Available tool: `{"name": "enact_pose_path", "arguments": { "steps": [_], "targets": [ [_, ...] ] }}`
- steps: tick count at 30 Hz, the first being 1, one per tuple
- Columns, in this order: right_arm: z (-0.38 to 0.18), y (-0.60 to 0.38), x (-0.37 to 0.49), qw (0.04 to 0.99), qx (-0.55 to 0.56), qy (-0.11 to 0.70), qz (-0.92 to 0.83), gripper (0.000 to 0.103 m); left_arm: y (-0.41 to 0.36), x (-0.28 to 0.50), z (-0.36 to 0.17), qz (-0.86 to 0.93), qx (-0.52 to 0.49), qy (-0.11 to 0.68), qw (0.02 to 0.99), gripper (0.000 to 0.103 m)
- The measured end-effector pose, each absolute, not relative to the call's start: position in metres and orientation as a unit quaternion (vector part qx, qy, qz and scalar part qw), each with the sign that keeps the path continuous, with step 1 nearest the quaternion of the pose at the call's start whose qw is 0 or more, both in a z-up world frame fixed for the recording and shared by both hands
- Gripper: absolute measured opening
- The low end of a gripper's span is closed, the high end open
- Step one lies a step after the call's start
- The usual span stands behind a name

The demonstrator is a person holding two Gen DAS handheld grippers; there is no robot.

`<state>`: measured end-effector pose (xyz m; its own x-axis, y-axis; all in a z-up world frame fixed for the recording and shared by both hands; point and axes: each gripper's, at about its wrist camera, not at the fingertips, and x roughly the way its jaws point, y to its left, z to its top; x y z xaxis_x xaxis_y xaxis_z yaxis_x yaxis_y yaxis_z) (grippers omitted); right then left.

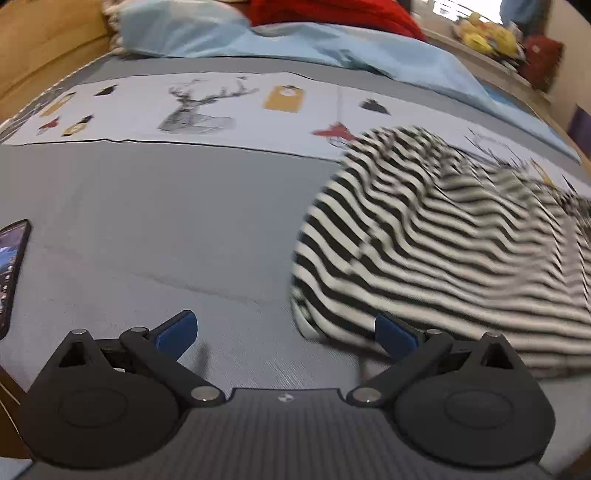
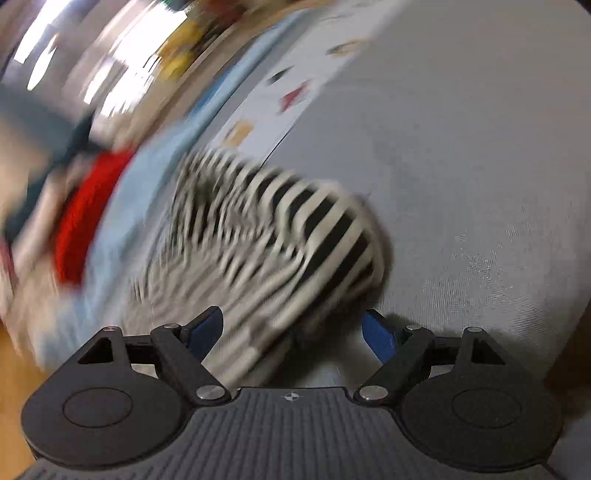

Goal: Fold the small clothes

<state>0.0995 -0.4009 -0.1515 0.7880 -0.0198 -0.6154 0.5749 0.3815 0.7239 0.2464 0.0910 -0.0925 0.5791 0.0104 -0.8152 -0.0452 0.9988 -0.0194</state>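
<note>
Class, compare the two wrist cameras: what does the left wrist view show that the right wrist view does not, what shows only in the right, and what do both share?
Only the left wrist view shows the black smartphone at the bed's left edge, the grey deer print, and the open left hand-held gripper over bare grey sheet.

Only the right wrist view, which is heavily blurred, shows the open right hand-held gripper with striped cloth lying between its blue pads.

Both show the black-and-white striped garment, the grey bed sheet, light blue bedding and red fabric.
</note>
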Motion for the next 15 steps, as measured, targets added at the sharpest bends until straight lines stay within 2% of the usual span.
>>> {"name": "enact_pose_path", "arguments": {
  "steps": [3, 6, 7, 8, 9, 10, 13, 15],
  "targets": [
    [-0.164, -0.413, 0.105, 0.757, 0.565, 0.241, -0.224, 0.084, 0.104, 0.258, -0.095, 0.054, -0.024, 0.461, 0.886, 0.103],
    [-0.174, -0.414, 0.113, 0.744, 0.587, 0.211, -0.241, 0.091, 0.119, 0.270, -0.103, 0.083, -0.039, 0.484, 0.870, 0.103],
    [-0.173, -0.413, 0.117, 0.748, 0.582, 0.208, -0.242, 0.086, 0.125, 0.274, -0.108, 0.095, -0.044, 0.497, 0.861, 0.103],
    [-0.172, -0.412, 0.122, 0.756, 0.570, 0.213, -0.241, 0.076, 0.129, 0.277, -0.112, 0.102, -0.051, 0.507, 0.854, 0.103],
    [-0.171, -0.411, 0.125, 0.763, 0.559, 0.216, -0.242, 0.039, 0.135, 0.279, -0.115, 0.108, -0.063, 0.517, 0.847, 0.103],
    [-0.173, -0.413, 0.127, 0.767, 0.553, 0.222, -0.236, 0.029, 0.140, 0.281, -0.118, 0.110, -0.077, 0.526, 0.840, 0.103],
    [-0.158, -0.413, 0.134, 0.778, 0.536, 0.226, -0.237, 0.023, 0.154, 0.281, -0.118, 0.118, -0.112, 0.531, 0.831, 0.103],
    [-0.133, -0.410, 0.148, 0.801, 0.488, 0.241, -0.251, 0.021, 0.159, 0.280, -0.115, 0.120, -0.123, 0.524, 0.834, 0.103]
  ]
}}
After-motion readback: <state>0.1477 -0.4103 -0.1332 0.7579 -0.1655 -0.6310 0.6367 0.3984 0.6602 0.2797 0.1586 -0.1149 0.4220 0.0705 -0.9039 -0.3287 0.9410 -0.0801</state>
